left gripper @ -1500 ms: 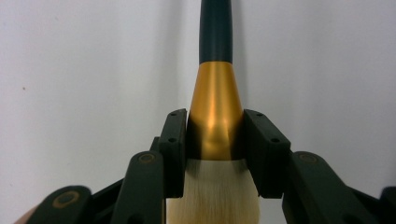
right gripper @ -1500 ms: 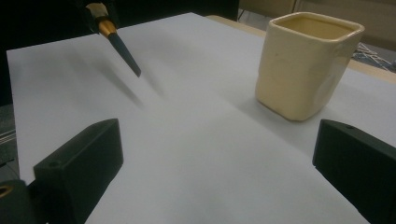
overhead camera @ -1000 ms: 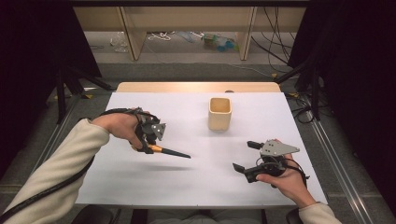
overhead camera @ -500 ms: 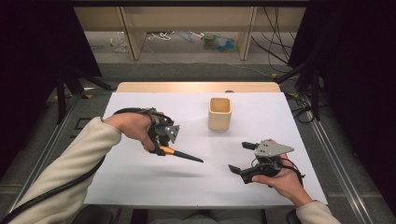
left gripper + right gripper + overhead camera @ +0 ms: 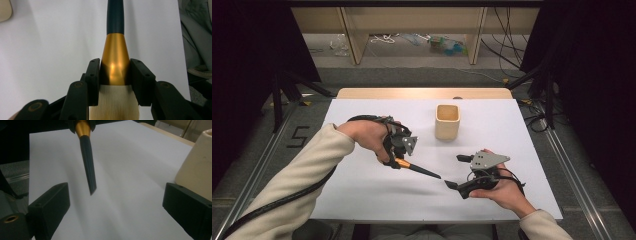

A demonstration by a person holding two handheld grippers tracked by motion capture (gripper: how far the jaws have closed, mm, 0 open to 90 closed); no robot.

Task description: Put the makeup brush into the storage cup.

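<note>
A: Mid-table, left gripper (image 5: 398, 159) is clamped on the brush (image 5: 417, 169) ferrule, handle aimed right. Right gripper (image 5: 457, 172)?

B: Jaws apart, just been narrowing, nothing between. Centre the handle between them before squeezing.

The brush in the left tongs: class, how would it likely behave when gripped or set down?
The brush probably stays stiff: its dark handle juts straight out unsupported. The glossy gold ferrule may be slippery between the left tongs. Its round tapered handle might roll on the table.
</note>
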